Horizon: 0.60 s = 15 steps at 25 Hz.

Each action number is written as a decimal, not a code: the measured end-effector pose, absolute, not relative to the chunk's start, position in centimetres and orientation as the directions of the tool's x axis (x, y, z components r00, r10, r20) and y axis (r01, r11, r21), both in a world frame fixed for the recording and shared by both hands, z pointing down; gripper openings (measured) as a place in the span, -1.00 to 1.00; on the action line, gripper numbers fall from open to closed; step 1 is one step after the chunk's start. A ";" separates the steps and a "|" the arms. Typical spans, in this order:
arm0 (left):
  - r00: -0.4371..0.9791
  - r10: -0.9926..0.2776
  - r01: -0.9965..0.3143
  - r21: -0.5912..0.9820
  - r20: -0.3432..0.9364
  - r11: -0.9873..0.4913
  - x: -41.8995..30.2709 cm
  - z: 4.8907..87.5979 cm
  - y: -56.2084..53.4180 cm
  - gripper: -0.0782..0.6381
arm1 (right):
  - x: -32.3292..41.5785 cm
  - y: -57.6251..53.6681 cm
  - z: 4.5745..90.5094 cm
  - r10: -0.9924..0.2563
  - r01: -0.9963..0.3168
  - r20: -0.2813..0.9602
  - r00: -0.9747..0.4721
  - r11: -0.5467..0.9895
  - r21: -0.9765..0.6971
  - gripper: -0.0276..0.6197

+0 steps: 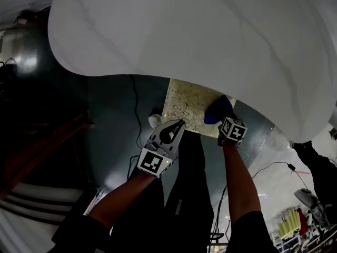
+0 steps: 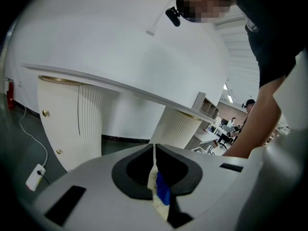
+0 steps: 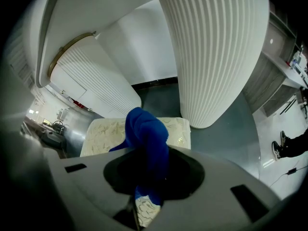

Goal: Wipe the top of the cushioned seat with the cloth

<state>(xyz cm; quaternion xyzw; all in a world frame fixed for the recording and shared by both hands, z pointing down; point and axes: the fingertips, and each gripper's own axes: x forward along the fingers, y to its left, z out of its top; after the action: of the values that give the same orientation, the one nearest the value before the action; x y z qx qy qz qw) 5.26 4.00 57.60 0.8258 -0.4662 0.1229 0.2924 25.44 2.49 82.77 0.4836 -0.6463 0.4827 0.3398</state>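
1. Task thing: the cream, marbled-pattern square cushioned seat [image 1: 187,104] sits on the dark floor, half tucked under the big white curved tabletop [image 1: 200,36].
2. The right gripper [image 1: 224,123] has its jaws clamped on the bunched blue cloth [image 1: 218,111]. The bundle is over the seat's right-hand corner.
3. The left gripper [image 1: 176,126] has its jaws pressed together with nothing seen pinched. Its tip is at the seat's near edge.
4. Step in hand, as I judge it: bringing the cloth onto the top for the first stroke.
5. To do it well:
   - Lower the bundle until the fabric flattens on the cushion rather than riding on 1 fold.
   - Sweep in overlapping passes from the right corner across to the left.
   - Keep the grip firm so the cloth does not pull free.
   - Mind the tabletop overhead when reaching the far edge.
6. The right gripper view alone shows the seat's whole top [image 3: 108,131] and the white ribbed pedestal [image 3: 216,47] just behind it. The cloth [image 3: 144,129] hides its own underside there, so I cannot tell if it touches.
7. The left gripper view shows only a slit between the shut jaws [image 2: 155,170], with a sliver of blue [image 2: 163,194].
8. Only the head view shows both grippers together.
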 end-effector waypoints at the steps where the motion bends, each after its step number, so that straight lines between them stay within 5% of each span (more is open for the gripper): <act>1: 0.532 -0.700 -0.843 0.369 0.475 -0.391 5.2 57.6 3.9 -0.71 | 25.8 2.5 82.9 -0.300 -0.954 0.906 -0.299 0.066 -0.293 -0.61; 15: 0.523 -0.719 -0.850 0.342 0.457 -0.401 4.1 56.2 4.5 -0.71 | 31.8 3.1 82.0 -0.302 -0.997 0.950 -0.082 0.033 -0.076 -0.61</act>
<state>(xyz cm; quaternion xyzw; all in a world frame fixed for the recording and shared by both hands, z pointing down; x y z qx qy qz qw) 4.10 4.49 56.24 0.8286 -0.4734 0.1190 0.2742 31.82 3.09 82.02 0.5451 -0.5958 0.4314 0.4022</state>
